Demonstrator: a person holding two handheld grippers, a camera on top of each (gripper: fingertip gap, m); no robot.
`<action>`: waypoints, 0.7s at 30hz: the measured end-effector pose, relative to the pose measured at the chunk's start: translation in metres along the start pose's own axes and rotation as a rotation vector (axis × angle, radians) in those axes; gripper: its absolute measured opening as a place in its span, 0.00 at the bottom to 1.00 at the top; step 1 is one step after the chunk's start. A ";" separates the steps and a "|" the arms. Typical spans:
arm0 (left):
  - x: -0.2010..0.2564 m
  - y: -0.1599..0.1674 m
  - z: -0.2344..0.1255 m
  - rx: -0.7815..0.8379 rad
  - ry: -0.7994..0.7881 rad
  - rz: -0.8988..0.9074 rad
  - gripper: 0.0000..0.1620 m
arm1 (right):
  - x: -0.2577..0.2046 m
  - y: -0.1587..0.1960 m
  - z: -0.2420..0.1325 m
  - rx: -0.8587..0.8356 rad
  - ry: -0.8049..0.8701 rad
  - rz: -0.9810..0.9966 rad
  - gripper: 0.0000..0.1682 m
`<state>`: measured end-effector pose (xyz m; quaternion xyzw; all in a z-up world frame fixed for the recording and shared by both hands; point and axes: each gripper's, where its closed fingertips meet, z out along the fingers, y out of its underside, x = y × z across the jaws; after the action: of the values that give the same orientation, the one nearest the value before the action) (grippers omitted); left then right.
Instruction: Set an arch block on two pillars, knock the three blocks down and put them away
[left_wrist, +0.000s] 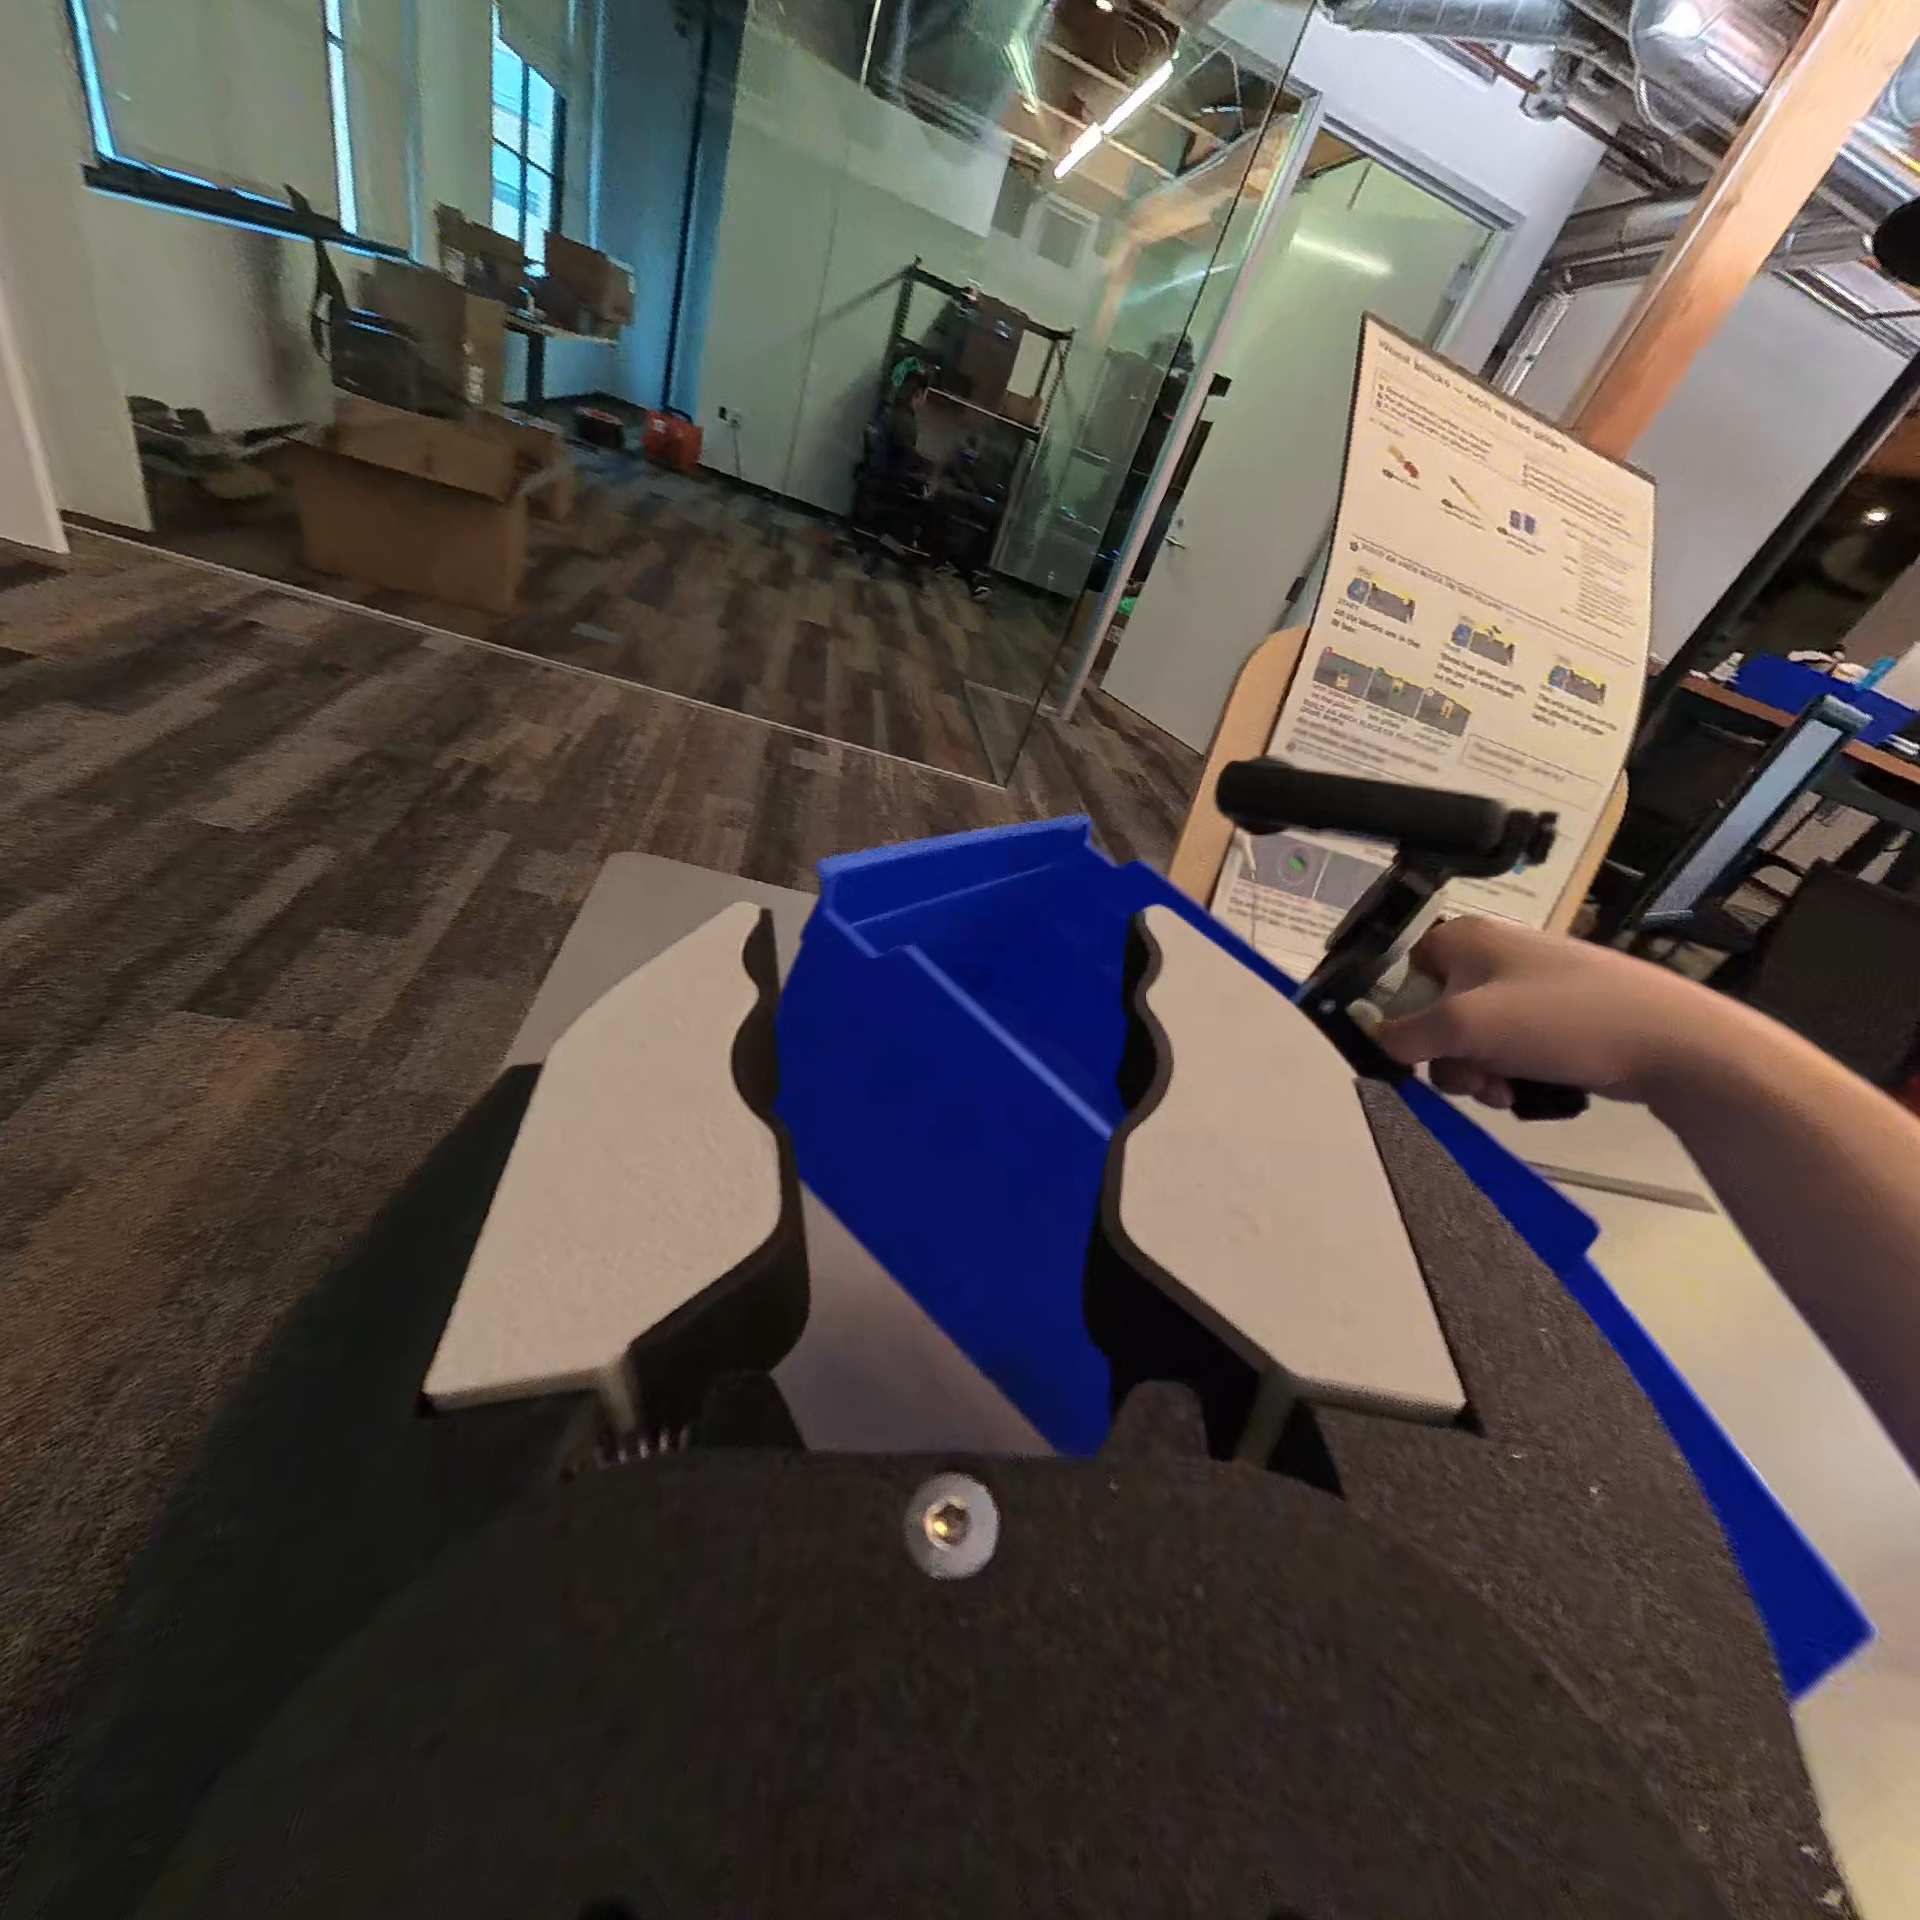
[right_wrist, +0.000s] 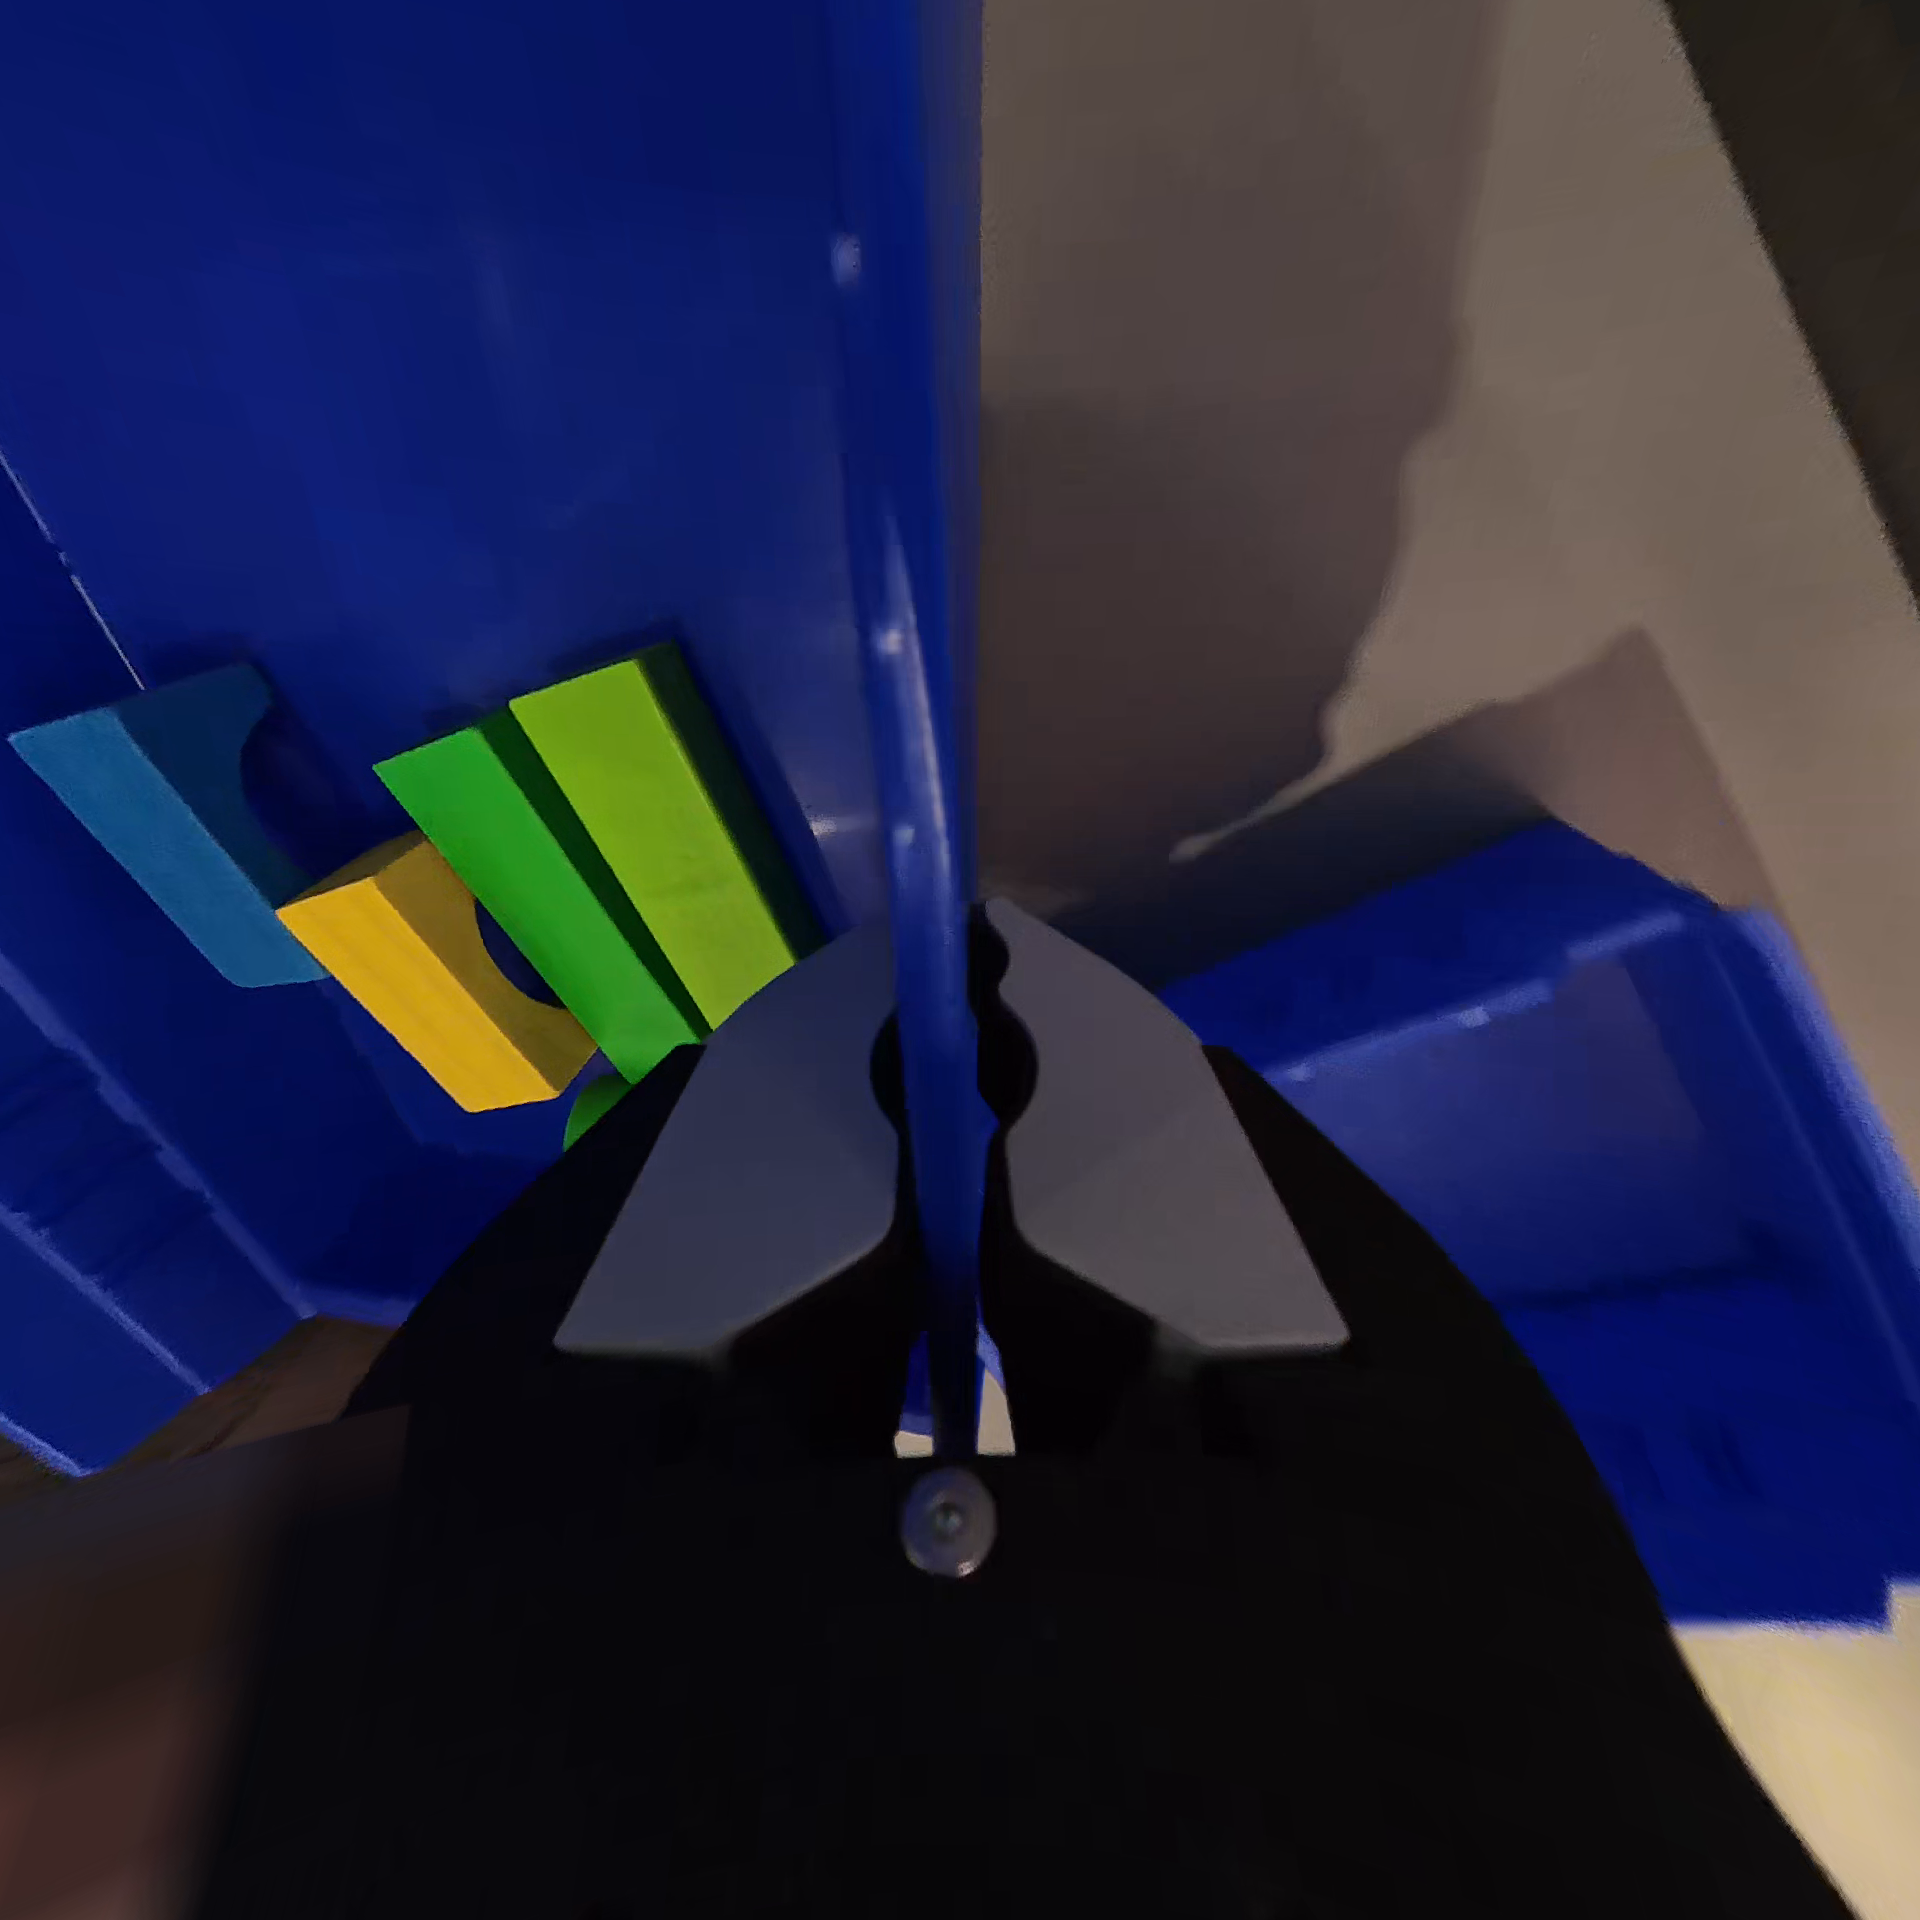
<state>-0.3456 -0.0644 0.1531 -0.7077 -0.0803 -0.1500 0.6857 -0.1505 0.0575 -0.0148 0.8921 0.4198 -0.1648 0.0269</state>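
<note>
A blue bin (left_wrist: 935, 1143) stands on a grey table (left_wrist: 644, 914), and its end lies between the spread fingers of my left gripper (left_wrist: 954, 925), which is open. My right gripper (right_wrist: 940, 920) is shut on the bin's side wall (right_wrist: 925, 623). It also shows in the left wrist view (left_wrist: 1382, 935), held by a hand at the bin's far rim. Inside the bin lie a blue arch block (right_wrist: 156, 821), a yellow arch block (right_wrist: 416, 977), and two green pillar blocks (right_wrist: 520, 883) (right_wrist: 665, 810) side by side. A green rounded piece (right_wrist: 592, 1112) is half hidden behind my left finger.
A second blue bin (right_wrist: 1507, 1091) lies on the table (right_wrist: 1195, 416) right of the gripped wall. An instruction sheet on a wooden board (left_wrist: 1486, 582) stands behind the table. The person's forearm (left_wrist: 1714, 1101) reaches in from the right. A glass wall (left_wrist: 1143, 416) and carpeted floor lie beyond. About 30 cm separates my left fingertips from my right.
</note>
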 end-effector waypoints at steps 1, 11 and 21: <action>0.000 -0.001 -0.001 0.004 -0.007 0.007 0.39 | -0.003 -0.005 0.009 -0.002 -0.006 0.008 0.04; 0.033 0.015 0.019 -0.086 0.095 0.064 0.39 | 0.001 -0.023 0.084 -0.041 0.066 0.099 0.05; 0.036 0.034 0.027 -0.197 0.097 0.125 0.38 | 0.003 -0.034 0.063 0.252 0.127 -0.088 0.12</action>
<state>-0.2984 -0.0423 0.1316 -0.7672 0.0123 -0.1484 0.6239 -0.1917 0.0700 -0.0718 0.8778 0.4352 -0.1605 -0.1193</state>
